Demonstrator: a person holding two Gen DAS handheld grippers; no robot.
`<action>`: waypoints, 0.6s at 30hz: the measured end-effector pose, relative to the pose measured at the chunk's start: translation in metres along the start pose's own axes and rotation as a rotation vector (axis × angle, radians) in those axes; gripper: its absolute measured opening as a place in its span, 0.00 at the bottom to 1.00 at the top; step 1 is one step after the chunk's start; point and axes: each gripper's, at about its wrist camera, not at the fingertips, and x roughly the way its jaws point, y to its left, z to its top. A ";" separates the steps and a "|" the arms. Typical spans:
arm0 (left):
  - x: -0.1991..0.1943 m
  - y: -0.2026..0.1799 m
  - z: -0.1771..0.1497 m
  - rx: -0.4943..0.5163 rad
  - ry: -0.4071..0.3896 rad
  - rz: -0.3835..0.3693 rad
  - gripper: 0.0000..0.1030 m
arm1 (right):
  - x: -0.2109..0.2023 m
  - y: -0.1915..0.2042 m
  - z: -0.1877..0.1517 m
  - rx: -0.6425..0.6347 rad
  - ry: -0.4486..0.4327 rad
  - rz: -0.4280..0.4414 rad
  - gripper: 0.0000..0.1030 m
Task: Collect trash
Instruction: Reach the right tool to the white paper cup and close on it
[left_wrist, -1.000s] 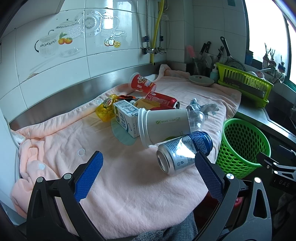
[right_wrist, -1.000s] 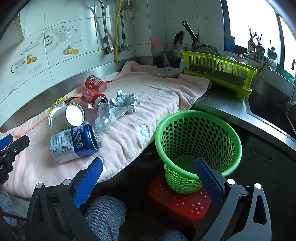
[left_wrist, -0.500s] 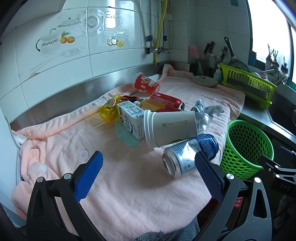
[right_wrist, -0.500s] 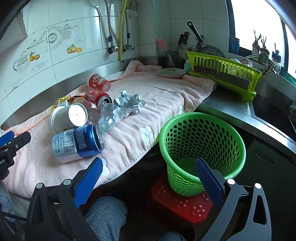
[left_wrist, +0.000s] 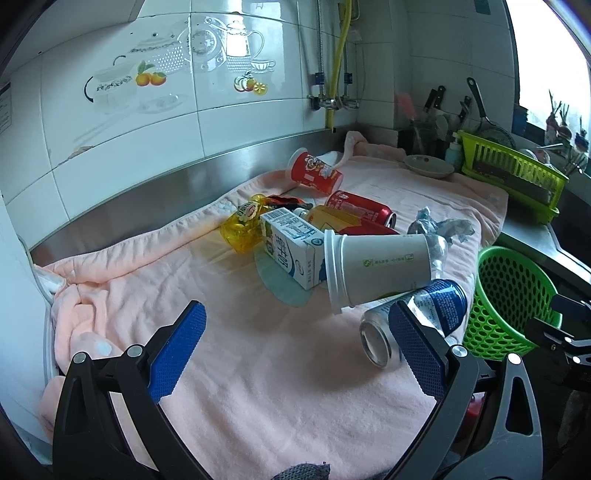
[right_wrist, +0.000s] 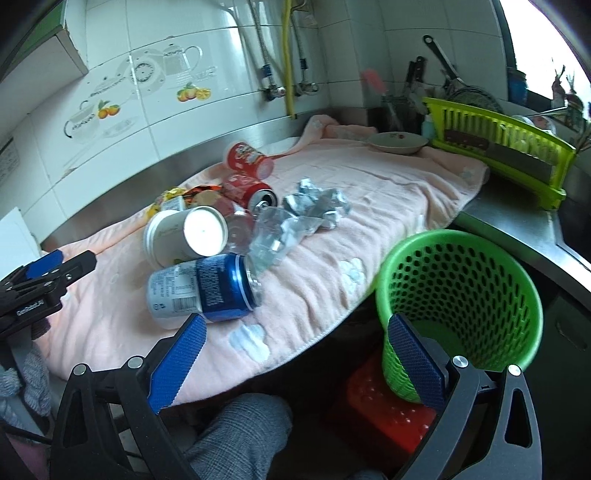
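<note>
Trash lies in a heap on a pink towel (left_wrist: 240, 354): a blue and silver can (left_wrist: 413, 321) (right_wrist: 203, 291), a white paper cup (left_wrist: 376, 266) (right_wrist: 184, 236), a milk carton (left_wrist: 291, 243), a red can (left_wrist: 358, 208) (right_wrist: 249, 190), a red snack cup (left_wrist: 316, 173) (right_wrist: 249, 158), a yellow wrapper (left_wrist: 243, 225) and crumpled foil (right_wrist: 317, 201). A green mesh basket (right_wrist: 458, 302) (left_wrist: 506, 295) stands below the counter edge. My left gripper (left_wrist: 295, 350) hovers open over the towel, near the blue can. My right gripper (right_wrist: 295, 365) is open, low in front of the counter, between can and basket.
A green dish rack (right_wrist: 498, 147) and a small plate (right_wrist: 397, 142) sit at the far right of the counter, with utensils behind them. A red stool (right_wrist: 384, 410) is under the basket. A person's grey-trousered knee (right_wrist: 240, 432) is below the right gripper.
Both cameras have swung left, so the trash heap and basket shift right in view. The right gripper has come closer to the blue can. Both stay open.
</note>
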 end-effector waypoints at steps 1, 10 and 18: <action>0.001 0.002 0.001 -0.003 0.001 0.004 0.95 | 0.002 0.004 0.003 -0.015 -0.001 0.016 0.93; 0.012 0.023 0.011 -0.024 0.008 -0.005 0.89 | 0.026 0.035 0.034 -0.115 0.001 0.209 0.92; 0.030 0.031 0.019 -0.017 0.044 -0.073 0.75 | 0.069 0.047 0.059 -0.161 0.042 0.357 0.84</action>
